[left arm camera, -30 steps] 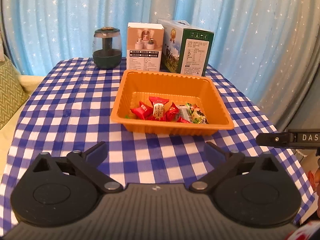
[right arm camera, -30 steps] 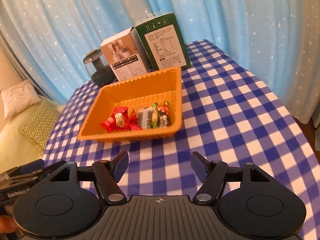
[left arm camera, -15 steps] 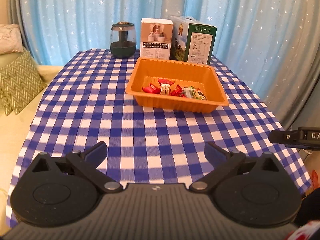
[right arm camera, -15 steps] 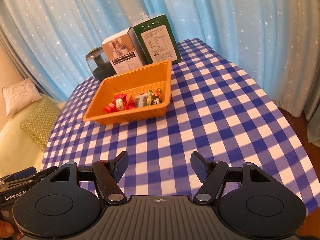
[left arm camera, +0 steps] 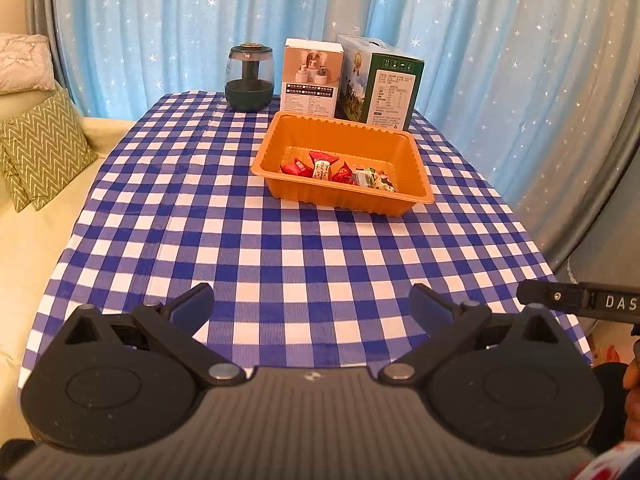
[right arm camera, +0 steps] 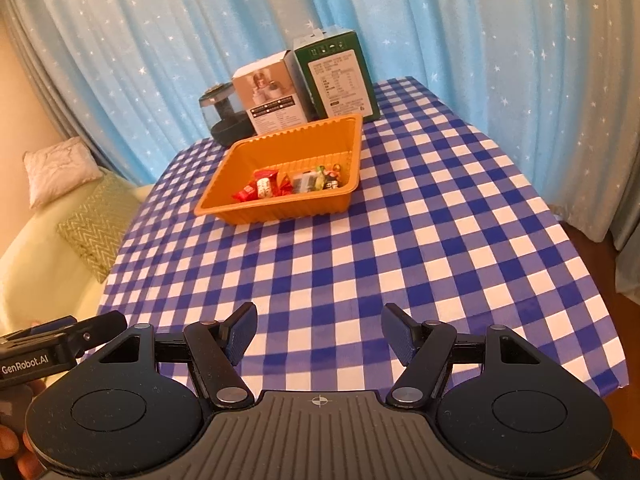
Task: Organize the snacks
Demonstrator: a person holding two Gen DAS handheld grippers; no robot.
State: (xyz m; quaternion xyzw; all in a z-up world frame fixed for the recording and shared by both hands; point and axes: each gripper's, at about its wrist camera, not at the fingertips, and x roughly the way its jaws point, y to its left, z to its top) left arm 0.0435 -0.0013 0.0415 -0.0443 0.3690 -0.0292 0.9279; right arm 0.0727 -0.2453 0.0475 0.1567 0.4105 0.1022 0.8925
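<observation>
1. Star-dotted blue curtains (left arm camera: pixel 160 28) hang behind the table; a cream sofa with a zigzag-patterned cushion (left arm camera: pixel 40 152) stands along the table's left side.
2. The table carries a blue-and-white checked cloth (left arm camera: pixel 280 248). The near half of it is bare between the grippers and the tray.
3. An orange tray (left arm camera: pixel 344 200) sits toward the far end. The snacks (left arm camera: pixel 336 170), red wrappers and greenish ones, lie in a row against its near wall.
4. Behind the tray, upright: a green box (left arm camera: pixel 390 88) with a printed table too small to read, a white box (left arm camera: pixel 312 76) just beside it, and a dark jar (left arm camera: pixel 250 78) further left.
5. The left gripper (left arm camera: pixel 312 304) and the right gripper (right arm camera: pixel 318 332) both hover over the near edge, tilted downward toward the cloth, jaws apart, nothing between them.
6. Readable writing: "GenRobot.AI" on the left gripper's body in the right wrist view; "DAS" on the right gripper's body in the left wrist view.
</observation>
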